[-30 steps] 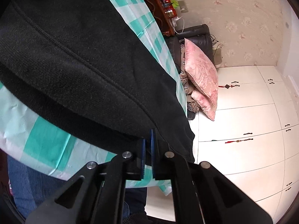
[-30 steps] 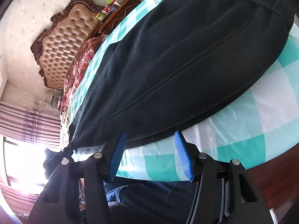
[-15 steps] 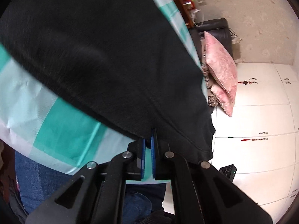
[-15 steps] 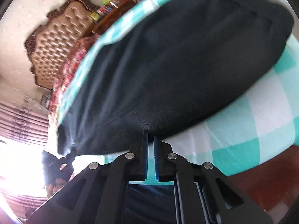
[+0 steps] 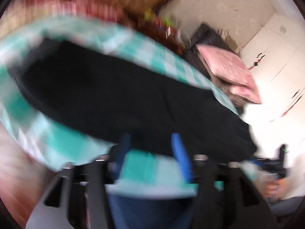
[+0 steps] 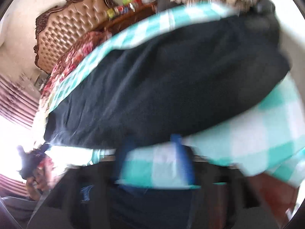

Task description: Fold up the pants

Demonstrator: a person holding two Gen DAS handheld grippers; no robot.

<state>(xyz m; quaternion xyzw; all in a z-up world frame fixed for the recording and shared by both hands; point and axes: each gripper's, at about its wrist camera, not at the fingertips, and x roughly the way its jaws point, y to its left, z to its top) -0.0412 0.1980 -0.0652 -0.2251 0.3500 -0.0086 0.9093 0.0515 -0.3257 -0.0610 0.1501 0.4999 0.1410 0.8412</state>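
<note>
Both views motion-blurred; black pants (image 5: 122, 95) on checked cloth (image 5: 72, 145)

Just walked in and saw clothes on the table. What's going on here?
A person is folding black pants on a teal checked tablecloth. Both jaws are opening: the left hand-held gripper and right hand-held gripper grip nothing, and the pants' near edge lies just beyond their fingertips.

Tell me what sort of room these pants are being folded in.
Most likely a home bedroom or living room: a tufted headboard or sofa back, a pink cushion, and white cupboard doors surround the checked tablecloth.
</note>
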